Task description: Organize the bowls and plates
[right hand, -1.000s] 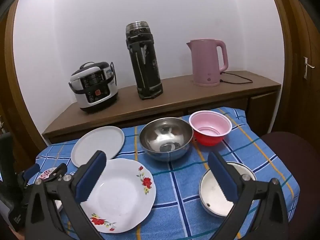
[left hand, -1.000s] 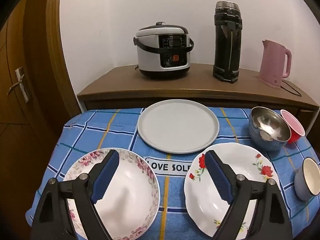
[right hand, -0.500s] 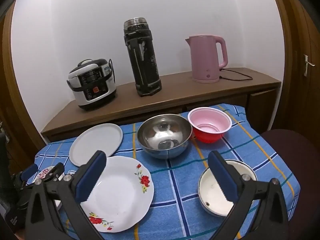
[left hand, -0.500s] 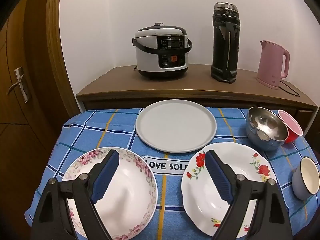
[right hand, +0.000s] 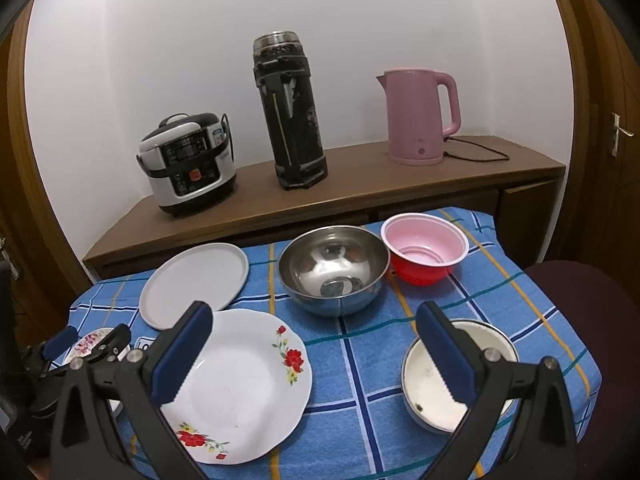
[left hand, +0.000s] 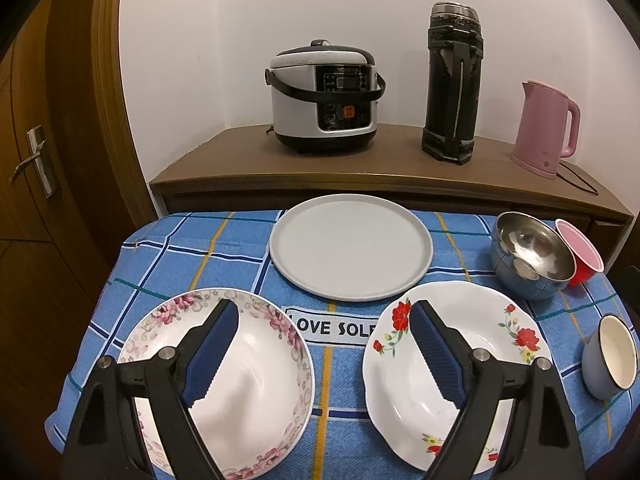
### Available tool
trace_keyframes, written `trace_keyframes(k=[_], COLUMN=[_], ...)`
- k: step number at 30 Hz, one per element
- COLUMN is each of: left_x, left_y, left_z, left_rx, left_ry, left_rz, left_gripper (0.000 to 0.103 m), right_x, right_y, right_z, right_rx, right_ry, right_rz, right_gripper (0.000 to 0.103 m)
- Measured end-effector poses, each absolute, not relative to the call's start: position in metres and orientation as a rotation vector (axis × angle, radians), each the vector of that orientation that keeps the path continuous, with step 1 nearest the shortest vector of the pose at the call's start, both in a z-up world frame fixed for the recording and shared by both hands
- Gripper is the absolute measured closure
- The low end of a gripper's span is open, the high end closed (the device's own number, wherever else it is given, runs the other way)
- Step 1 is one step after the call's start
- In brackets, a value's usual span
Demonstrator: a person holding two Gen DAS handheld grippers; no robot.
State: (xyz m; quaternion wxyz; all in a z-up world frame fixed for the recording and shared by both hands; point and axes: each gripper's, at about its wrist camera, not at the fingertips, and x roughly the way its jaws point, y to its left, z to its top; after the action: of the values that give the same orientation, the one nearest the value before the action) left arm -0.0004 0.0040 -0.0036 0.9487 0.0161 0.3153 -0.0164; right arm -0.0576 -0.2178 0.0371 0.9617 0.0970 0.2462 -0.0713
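On a small table under a blue checked cloth [left hand: 224, 256], six dishes lie apart, none stacked. Take the plain grey plate [left hand: 351, 246] as the landmark: it sits at the far middle of the cloth. Nearer the camera and to its left is a plate with a pink flower border [left hand: 276, 364]; nearer and to its right is a white plate with red flowers [left hand: 496, 344]. Further right of the grey plate stands a steel bowl [left hand: 532, 254], with a red bowl lined in pink [left hand: 580, 250] just beside it. A small pale-blue enamel bowl [left hand: 610, 356] sits at the right edge, nearest the camera.

Both tools hang above the near edge, holding nothing. The left gripper [left hand: 324, 346] has its jaws spread wide, one over each flowered plate. The right gripper [right hand: 314, 350] is likewise released, one jaw over the red-flowered plate, the other over the enamel bowl.

Compared with a second ago, both views have drawn back and up a little (the dishes themselves have not shifted). That suggests the sorting has not started; plates probably need gathering into one pile and bowls nested. Behind the table, a wooden sideboard [left hand: 240, 160] carries a rice cooker [left hand: 324, 96], a dark flask [left hand: 452, 84] and a pink kettle [left hand: 546, 128].
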Motion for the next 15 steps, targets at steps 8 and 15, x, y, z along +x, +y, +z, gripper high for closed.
trace_keyframes(k=[8, 15], left_x=[0.002, 0.0027], left_y=[0.006, 0.0061], left_z=[-0.0057, -0.0062], left_rx=[0.031, 0.031], left_ry=[0.647, 0.648], left_rz=[-0.032, -0.032], left_gripper=[0.014, 0.014], right_x=[-0.0546, -0.054], right_y=[-0.216, -0.2159], right_z=[0.0357, 0.0354], right_rx=[0.189, 0.188], right_ry=[0.511, 0.512], right_rz=[-0.141, -0.142], right_gripper=[0.0, 0.0])
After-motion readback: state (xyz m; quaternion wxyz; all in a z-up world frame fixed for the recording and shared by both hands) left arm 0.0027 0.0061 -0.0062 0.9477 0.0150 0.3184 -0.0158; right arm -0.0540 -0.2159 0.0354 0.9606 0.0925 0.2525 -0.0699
